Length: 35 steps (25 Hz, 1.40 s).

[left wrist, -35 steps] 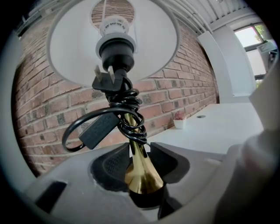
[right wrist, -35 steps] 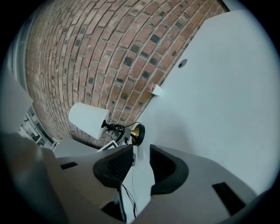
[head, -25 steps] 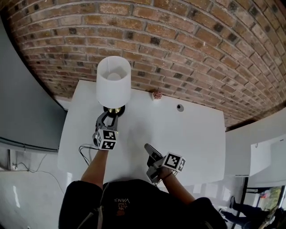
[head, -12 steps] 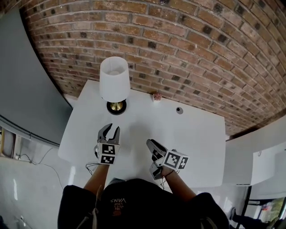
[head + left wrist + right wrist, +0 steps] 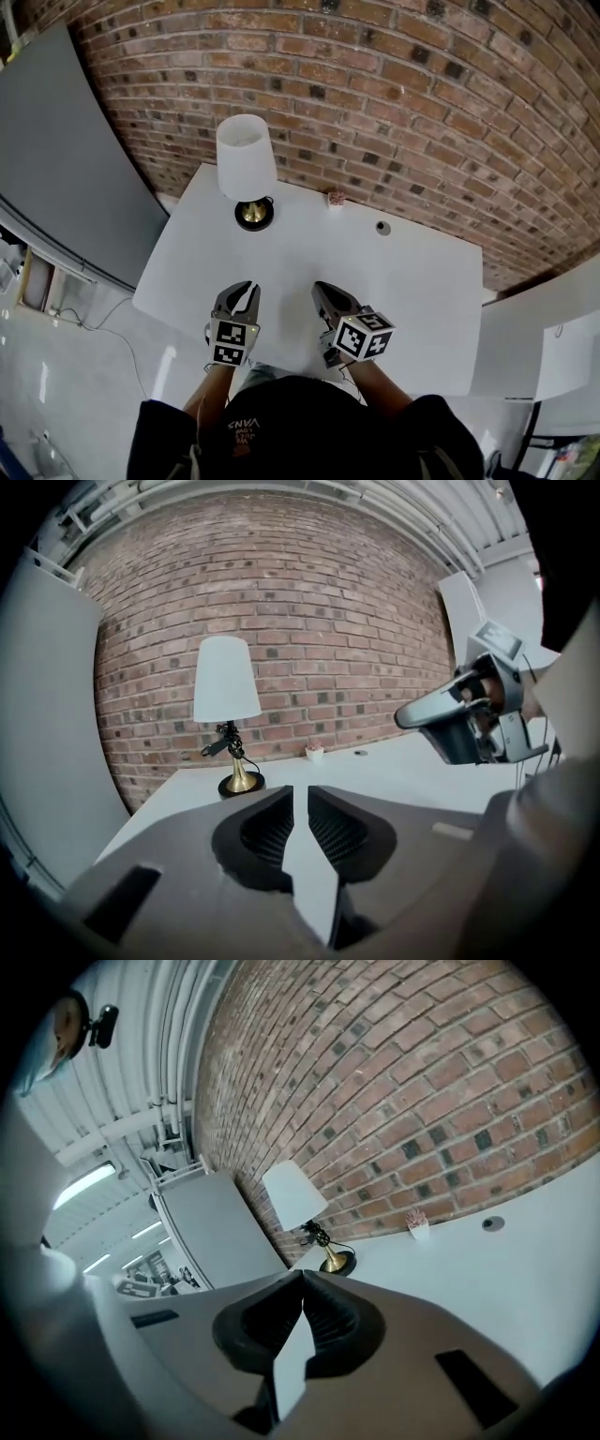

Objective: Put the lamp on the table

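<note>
The lamp [image 5: 247, 157], with a white shade and a round brass base, stands upright on the white table [image 5: 412, 281] at its far left corner. It also shows in the left gripper view as the lamp [image 5: 227, 682] and in the right gripper view as the lamp [image 5: 294, 1194]. My left gripper [image 5: 246, 292] hovers near the table's front edge, well short of the lamp. Its jaws are closing, a narrow gap is left, and nothing is between them [image 5: 300, 794]. My right gripper [image 5: 324, 290] is beside it, shut and empty [image 5: 302, 1284].
A small pink plant in a white pot [image 5: 333, 198] stands at the table's back edge by the brick wall [image 5: 394, 84]. A round cable hole [image 5: 382, 227] lies right of it. A grey panel [image 5: 66, 159] stands on the left.
My left gripper has drawn back from the lamp base to the front edge and its jaws have narrowed. The right gripper's jaws have come together. The lamp stays put.
</note>
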Each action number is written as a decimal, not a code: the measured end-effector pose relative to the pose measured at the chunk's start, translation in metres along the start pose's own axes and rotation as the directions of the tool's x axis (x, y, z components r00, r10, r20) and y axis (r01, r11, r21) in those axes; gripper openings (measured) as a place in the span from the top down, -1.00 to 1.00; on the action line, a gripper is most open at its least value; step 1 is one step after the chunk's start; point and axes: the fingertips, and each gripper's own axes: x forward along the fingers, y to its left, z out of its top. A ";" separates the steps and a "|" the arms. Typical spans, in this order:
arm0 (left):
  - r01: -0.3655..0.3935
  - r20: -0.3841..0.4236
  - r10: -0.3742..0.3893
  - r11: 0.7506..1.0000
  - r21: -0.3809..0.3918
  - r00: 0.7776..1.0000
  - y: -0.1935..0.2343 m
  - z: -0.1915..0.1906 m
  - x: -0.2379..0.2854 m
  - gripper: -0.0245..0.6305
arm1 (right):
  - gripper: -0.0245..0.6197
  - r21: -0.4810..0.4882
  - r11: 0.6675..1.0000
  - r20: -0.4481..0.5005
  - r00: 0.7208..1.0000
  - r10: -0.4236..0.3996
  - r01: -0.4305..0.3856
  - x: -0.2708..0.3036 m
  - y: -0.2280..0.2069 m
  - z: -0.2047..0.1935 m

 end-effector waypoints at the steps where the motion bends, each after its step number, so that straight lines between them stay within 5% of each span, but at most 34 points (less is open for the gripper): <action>1: -0.006 0.002 0.006 1.000 -0.005 1.000 -0.005 0.001 -0.006 0.79 | 0.92 -0.013 1.000 -0.006 1.000 0.007 -0.007 -0.002 0.001 -0.002; 15: -0.046 0.016 0.048 0.996 -0.073 0.999 -0.075 0.000 -0.060 0.89 | 0.93 -0.194 0.975 -0.092 0.992 0.091 -0.107 -0.049 0.004 -0.024; 35: -0.084 0.011 0.086 0.991 -0.102 0.996 -0.136 -0.020 -0.080 0.89 | 0.93 -0.261 0.953 -0.190 0.976 0.104 -0.152 -0.087 -0.009 -0.058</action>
